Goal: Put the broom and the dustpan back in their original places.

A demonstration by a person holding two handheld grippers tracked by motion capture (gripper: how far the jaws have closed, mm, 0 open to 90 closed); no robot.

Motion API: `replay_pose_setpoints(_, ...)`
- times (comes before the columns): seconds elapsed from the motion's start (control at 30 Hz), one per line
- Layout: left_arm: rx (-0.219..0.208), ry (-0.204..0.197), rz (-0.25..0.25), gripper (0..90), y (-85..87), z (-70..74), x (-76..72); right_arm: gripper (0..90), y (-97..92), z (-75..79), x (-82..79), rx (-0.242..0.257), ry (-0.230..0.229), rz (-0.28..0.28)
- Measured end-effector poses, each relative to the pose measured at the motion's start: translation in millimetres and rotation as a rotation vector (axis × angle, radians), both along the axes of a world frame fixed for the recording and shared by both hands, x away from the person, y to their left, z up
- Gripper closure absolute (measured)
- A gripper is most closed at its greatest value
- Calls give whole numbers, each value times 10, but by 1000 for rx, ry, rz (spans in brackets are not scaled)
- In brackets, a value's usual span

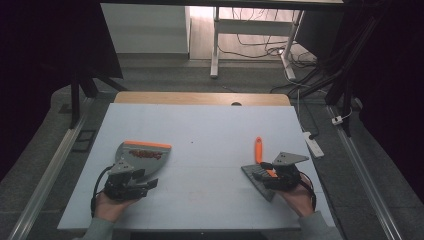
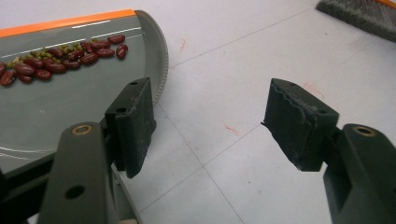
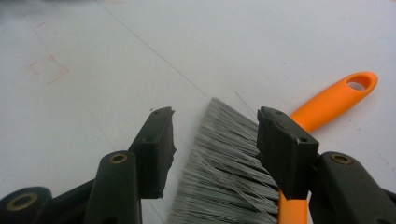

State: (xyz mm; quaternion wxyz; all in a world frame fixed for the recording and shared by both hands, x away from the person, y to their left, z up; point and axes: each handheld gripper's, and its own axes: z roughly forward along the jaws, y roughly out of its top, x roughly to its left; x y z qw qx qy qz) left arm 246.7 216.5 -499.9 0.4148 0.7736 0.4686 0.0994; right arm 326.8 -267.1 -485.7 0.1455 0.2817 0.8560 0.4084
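A grey dustpan [image 1: 142, 156] with an orange edge lies on the table's left side, holding red beans [image 2: 60, 58] and a few small green ones near that edge. My left gripper [image 1: 142, 186] sits just in front of the dustpan [image 2: 56, 98], jaws open and nothing between them. On the right lies a hand brush [image 1: 261, 176] with grey bristles [image 3: 224, 172] and an orange handle [image 3: 334, 100]. My right gripper [image 1: 267, 172] hovers open over the bristles, its jaws apart either side of them without closing on the brush.
The light grey table top [image 1: 210, 135] has a wooden strip at its far edge. A white power strip [image 1: 314, 143] lies on the floor at the right. Desk legs and cables [image 1: 260, 45] stand beyond the table. Faint red marks [image 2: 231, 128] dot the surface.
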Motion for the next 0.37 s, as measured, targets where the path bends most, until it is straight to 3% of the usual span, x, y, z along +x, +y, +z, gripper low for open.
replay_pose_setpoints(0.37, -5, 15, -5, 340, -7, -11, 11, 464, -4, 8, -28, -5, -28, 11)
